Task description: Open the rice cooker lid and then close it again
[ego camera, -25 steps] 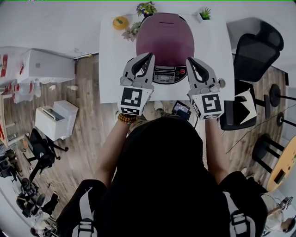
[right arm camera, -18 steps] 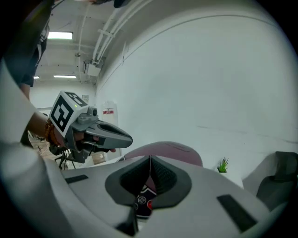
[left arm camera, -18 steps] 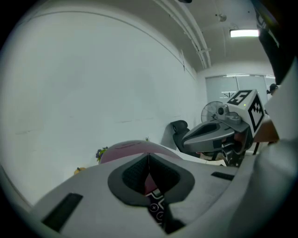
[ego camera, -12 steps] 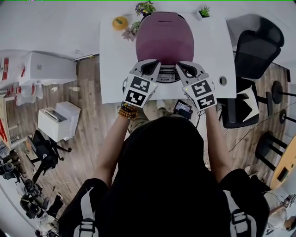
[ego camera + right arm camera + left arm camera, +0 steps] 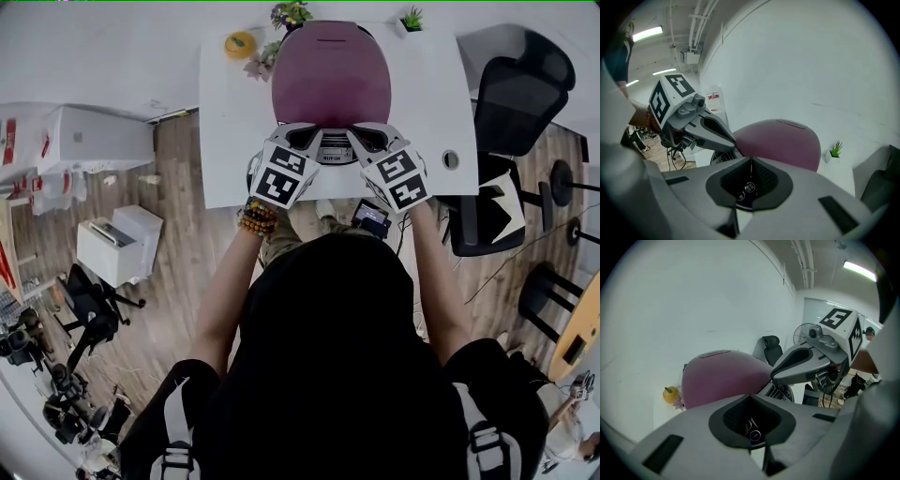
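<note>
The rice cooker (image 5: pixel 330 75) has a purple domed lid, which is down, and stands at the back of the white table (image 5: pixel 234 131). Its control panel (image 5: pixel 335 150) faces me. My left gripper (image 5: pixel 306 139) and right gripper (image 5: pixel 366 139) hang side by side over the panel at the lid's front edge, angled down. Both are shut with nothing between their jaws. In the left gripper view the lid (image 5: pixel 722 373) rises beyond the shut left gripper (image 5: pixel 751 397), with the right gripper (image 5: pixel 806 362) beside it. In the right gripper view the lid (image 5: pixel 787 140) lies past the right gripper (image 5: pixel 751 159).
A yellow fruit-shaped ornament (image 5: pixel 238 43), flowers (image 5: pixel 291 14) and a small green plant (image 5: pixel 410 19) stand at the back of the table. A round cable hole (image 5: pixel 451 160) is at the right front. A black office chair (image 5: pixel 516 94) stands to the right.
Both grippers have come down, tipped forward and drawn together, from either side of the control panel to just over it. The lid stays down.
</note>
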Demonstrator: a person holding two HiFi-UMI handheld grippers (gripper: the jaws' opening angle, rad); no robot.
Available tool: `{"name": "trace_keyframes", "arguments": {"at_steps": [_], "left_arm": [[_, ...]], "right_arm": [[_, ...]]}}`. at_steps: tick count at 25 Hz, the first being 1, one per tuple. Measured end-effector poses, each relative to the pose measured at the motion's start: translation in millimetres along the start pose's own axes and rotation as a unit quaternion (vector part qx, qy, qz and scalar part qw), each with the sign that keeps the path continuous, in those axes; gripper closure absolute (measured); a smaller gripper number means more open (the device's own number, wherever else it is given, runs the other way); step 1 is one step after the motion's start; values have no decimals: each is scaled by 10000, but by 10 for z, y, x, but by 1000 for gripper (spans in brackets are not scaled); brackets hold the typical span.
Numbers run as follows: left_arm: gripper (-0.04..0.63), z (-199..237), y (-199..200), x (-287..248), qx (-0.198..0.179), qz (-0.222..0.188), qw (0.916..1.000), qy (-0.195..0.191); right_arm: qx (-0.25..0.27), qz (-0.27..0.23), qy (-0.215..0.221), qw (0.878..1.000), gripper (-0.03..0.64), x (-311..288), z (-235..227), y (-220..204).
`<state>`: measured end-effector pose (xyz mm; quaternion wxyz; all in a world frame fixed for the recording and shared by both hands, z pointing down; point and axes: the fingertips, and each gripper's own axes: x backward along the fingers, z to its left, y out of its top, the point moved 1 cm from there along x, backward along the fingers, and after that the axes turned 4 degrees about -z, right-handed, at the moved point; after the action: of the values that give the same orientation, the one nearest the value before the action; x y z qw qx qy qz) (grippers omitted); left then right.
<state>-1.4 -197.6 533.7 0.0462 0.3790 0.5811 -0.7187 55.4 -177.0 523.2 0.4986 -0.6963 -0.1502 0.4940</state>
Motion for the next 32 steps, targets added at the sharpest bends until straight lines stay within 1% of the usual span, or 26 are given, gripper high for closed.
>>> {"name": "trace_keyframes", "arguments": {"at_steps": [5,11,14,19,22,25,32], "left_arm": [[571,3,-4,-3,73,-39,10000,-45],[571,21,-20,4,338,-204,9991,-146],[571,27,-12,11,460,-240,9985,-187],[571,35,-13,6,542,-317,9979,-181],[571,36,-15,8,608,-396,9972,-170],[571,41,-22,18,697,-480,9963,-177],[571,41,-27,26,763,-520,9954,-262]], "right_arm": [[86,186,-72,9998,588,-78,28,-88],[-107,98,-100,9998,588,-83,15,-98],[-17,32,-177,9998,588,-80,22,-87],[-192,-38,-354,9992,586,-75,15,-107],[-350,-124,-341,9987,587,-75,2,-105],[-380,-123,-290,9988,588,-75,6,-110],[-384,38,-322,9987,587,-83,12,-113]]}}
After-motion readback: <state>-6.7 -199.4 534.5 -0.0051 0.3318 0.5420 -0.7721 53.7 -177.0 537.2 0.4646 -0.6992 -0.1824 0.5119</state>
